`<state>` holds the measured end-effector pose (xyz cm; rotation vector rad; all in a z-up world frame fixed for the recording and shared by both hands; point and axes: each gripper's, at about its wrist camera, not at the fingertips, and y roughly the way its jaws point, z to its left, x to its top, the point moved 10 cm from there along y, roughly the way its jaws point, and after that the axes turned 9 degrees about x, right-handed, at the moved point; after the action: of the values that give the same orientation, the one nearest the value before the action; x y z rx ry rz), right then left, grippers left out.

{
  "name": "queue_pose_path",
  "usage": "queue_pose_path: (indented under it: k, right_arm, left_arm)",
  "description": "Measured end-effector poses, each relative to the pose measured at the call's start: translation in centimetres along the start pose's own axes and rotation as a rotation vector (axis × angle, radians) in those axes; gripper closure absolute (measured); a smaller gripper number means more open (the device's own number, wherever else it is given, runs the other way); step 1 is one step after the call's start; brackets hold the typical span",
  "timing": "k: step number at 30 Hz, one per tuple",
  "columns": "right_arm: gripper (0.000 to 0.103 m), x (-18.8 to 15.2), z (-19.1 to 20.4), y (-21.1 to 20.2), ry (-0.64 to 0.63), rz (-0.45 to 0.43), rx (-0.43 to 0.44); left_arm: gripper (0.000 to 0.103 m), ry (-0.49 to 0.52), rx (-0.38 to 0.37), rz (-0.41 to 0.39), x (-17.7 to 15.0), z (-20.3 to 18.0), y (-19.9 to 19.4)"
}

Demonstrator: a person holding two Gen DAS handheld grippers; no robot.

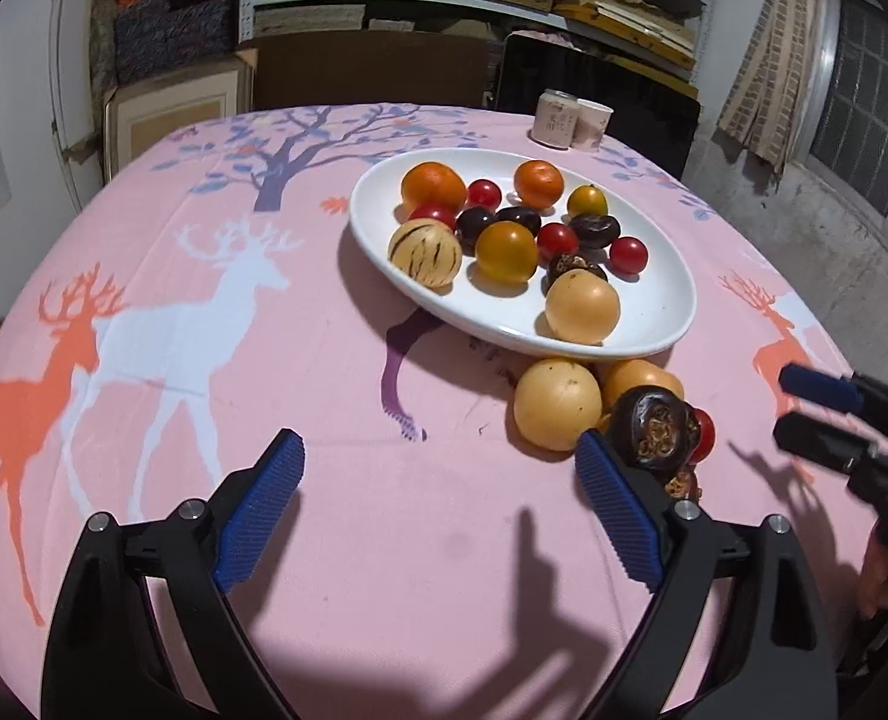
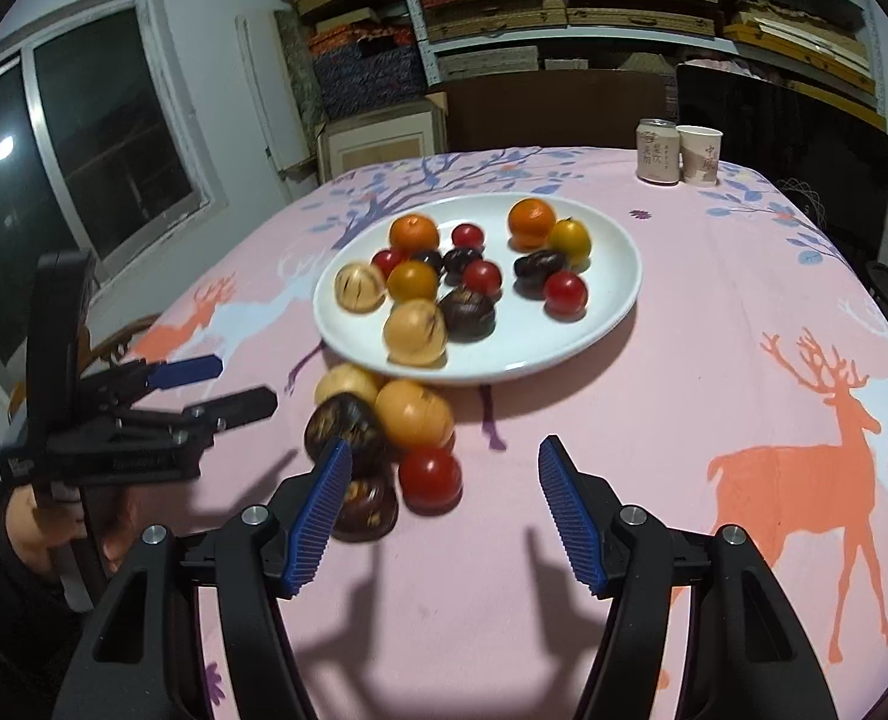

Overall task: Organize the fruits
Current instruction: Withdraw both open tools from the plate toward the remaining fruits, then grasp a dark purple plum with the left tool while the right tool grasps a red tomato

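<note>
A white oval plate (image 1: 654,312) (image 2: 612,306) holds several fruits: oranges, red tomatoes, dark fruits, a striped melon (image 1: 425,252) and a tan fruit (image 1: 582,306). In front of the plate, on the pink cloth, lie two tan fruits (image 1: 557,403) (image 2: 414,411), two dark brown fruits (image 1: 654,426) (image 2: 345,429) and a red tomato (image 2: 430,476). My left gripper (image 1: 438,468) is open and empty, left of this loose pile. My right gripper (image 2: 441,468) is open and empty, with the tomato just ahead between its fingers. Each gripper shows in the other's view, the right (image 1: 816,408) and the left (image 2: 228,384).
A drink can (image 2: 659,151) and a paper cup (image 2: 699,155) stand at the table's far edge. Shelves of stacked boxes (image 2: 564,0) fill the wall behind. A window (image 2: 84,138) is at the left. The pink deer-print tablecloth (image 1: 204,300) covers the table.
</note>
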<state>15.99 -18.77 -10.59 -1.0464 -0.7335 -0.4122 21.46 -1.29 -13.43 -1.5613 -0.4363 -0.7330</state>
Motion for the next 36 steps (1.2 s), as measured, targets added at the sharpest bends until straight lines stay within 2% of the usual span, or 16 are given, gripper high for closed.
queue_pose_path:
  k: [3, 5, 8, 19, 22, 24, 27, 32, 36]
  right_arm:
    - [0.041, -1.0, 0.1, 1.0, -0.016, 0.043, -0.039]
    - [0.059, -1.7, -0.1, 1.8, -0.026, 0.078, -0.057]
    - [0.066, -2.2, 0.2, 2.5, -0.038, 0.096, -0.055]
    - [0.066, -1.5, 0.2, 4.5, -0.027, 0.120, -0.037]
    - [0.073, -1.5, 0.0, 5.3, -0.005, 0.136, -0.024]
    - [0.073, -1.4, 0.2, 5.1, -0.013, 0.126, -0.035]
    - [0.073, -0.9, 0.0, 3.7, 0.007, 0.073, -0.037]
    - [0.073, -0.4, -2.1, 0.5, 0.070, -0.035, -0.065]
    - [0.073, -0.6, -4.2, -0.6, 0.121, -0.059, -0.082]
  left_arm:
    - [0.013, -0.023, 0.001, -0.016, -0.1, 0.6, -0.4]
    - [0.014, -0.038, -0.002, -0.017, -0.3, 0.9, -0.4]
    - [0.013, -0.060, -0.016, -0.012, -0.4, 1.2, -0.4]
    - [0.013, -0.032, -0.029, -0.033, 0.1, 0.4, -0.6]
    - [0.013, -0.027, -0.028, -0.027, 0.0, 0.3, -0.5]
    - [0.014, -0.023, -0.025, -0.033, 0.0, 0.2, -0.6]
    - [0.014, 0.018, -0.005, -0.048, 0.1, -0.7, -1.0]
    - [0.014, 0.106, -0.011, -0.058, 0.4, -5.2, -1.8]
    - [0.014, 0.176, 0.017, -0.066, 0.7, -8.3, -1.3]
